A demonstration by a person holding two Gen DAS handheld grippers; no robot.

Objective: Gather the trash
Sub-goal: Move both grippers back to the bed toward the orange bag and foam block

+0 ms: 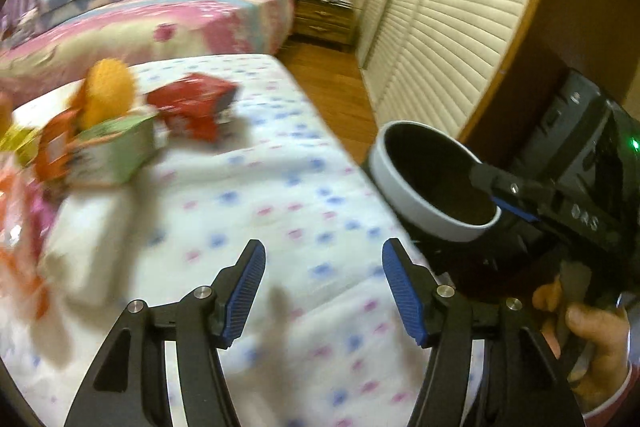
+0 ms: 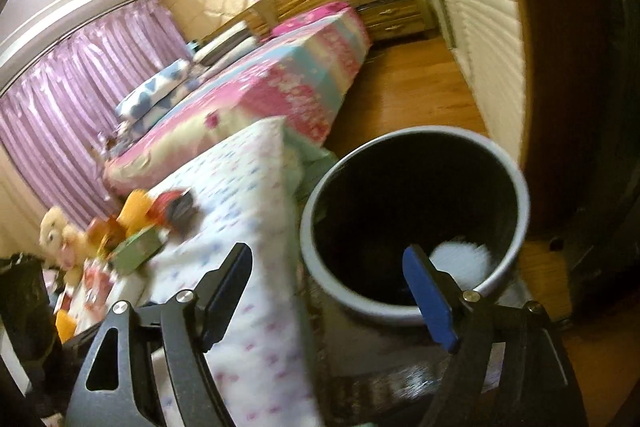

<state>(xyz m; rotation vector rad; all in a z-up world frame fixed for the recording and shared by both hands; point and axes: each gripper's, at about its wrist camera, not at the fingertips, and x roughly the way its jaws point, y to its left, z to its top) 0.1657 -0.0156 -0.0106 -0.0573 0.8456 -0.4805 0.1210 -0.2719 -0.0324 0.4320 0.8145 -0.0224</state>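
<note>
**A:** So where've you got your hands right now?

**B:** Your left gripper (image 1: 324, 287) is angled down over the spotted mattress (image 1: 260, 195), near its right edge. Jaws are apart, nothing between the blue pads (image 1: 250, 291), just bedsheet under them.

**A:** And the other one?

**B:** Your right gripper (image 2: 328, 291) is tilted down too, jaws spread wide and empty. Its right finger hangs over the mouth of the bin (image 2: 416, 223), the left one sits over the mattress (image 2: 256, 227) edge. In the left wrist view you can see your right hand (image 1: 592, 331) wrapped round the black handle at the right side, with one finger tip poking over the bin (image 1: 404, 183) rim.

**A:** Where's the bin, then?

**B:** On the floor, right up against the right edge of the mattress. Grey rim, dark inside, and there's something white (image 2: 460, 259) lying down in it at the near side. Too blurry to say what.

**A:** The rest of the trash?

**B:** Piled near the mattress's far left corner: a red wrapper (image 1: 192, 103), a green box (image 1: 116, 151) just beside it, an orange-yellow thing (image 1: 106, 95) on top of the box, more orange packaging by the left edge. All smeared, so don't ask me for labels. A plush bear (image 2: 56, 231) sits past that pile.
</note>
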